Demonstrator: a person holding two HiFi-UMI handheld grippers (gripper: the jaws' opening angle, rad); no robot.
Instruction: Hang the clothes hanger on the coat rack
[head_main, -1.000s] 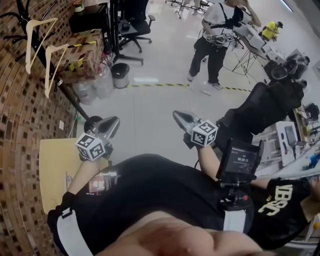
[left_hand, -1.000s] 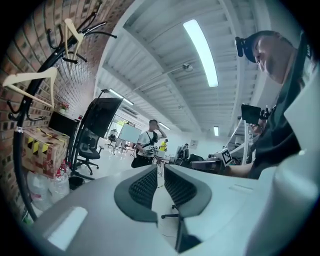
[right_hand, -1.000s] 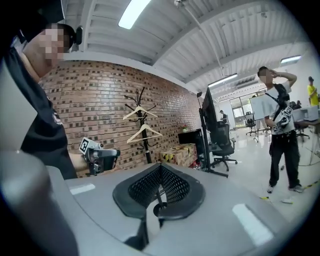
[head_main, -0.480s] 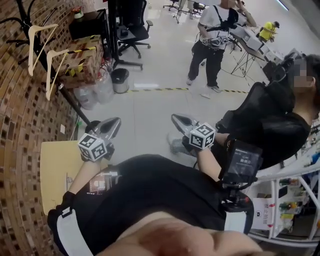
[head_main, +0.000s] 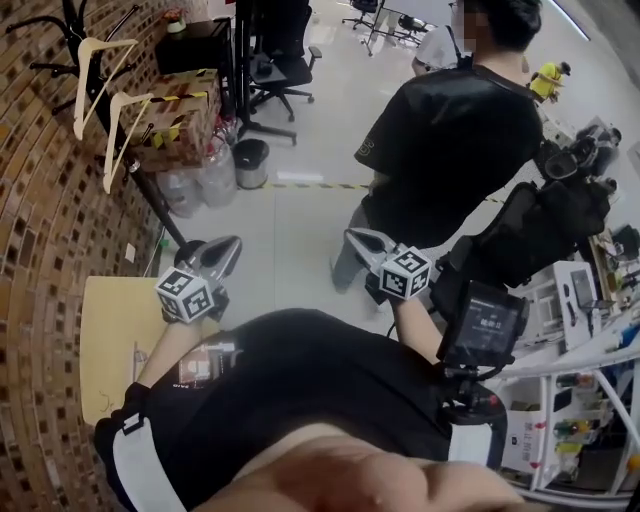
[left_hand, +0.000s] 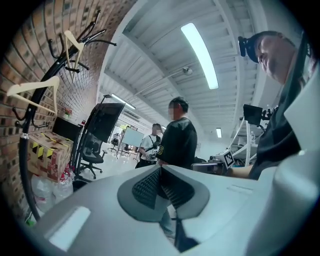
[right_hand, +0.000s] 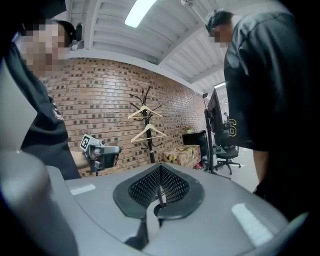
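Pale wooden clothes hangers (head_main: 81, 88): two, both hooked on the upper arms of the black metal coat rack (head_main: 150, 200), one above the other, close to the wall.
Rack position: against the red-brown brick wall (head_main: 40, 250), well apart from both grippers; the right gripper view shows it beyond the left gripper.
Left gripper (head_main: 226, 246): grey jaws pressed together pad to pad with nothing between them; held about level above the person's lap, pointing out over the floor.
Right gripper (head_main: 358, 238): jaws likewise closed and empty; tipped slightly downward, beside the left one but apart from it.
Cardboard box with yellow-and-black tape (head_main: 185, 110): just beside the rack, with clear plastic bags (head_main: 200, 170) at its foot.
Standing person in a black shirt (head_main: 450, 140): on the grey floor ahead of the right gripper.
Pale wooden table (head_main: 105, 330): under the left forearm, against the brick wall.
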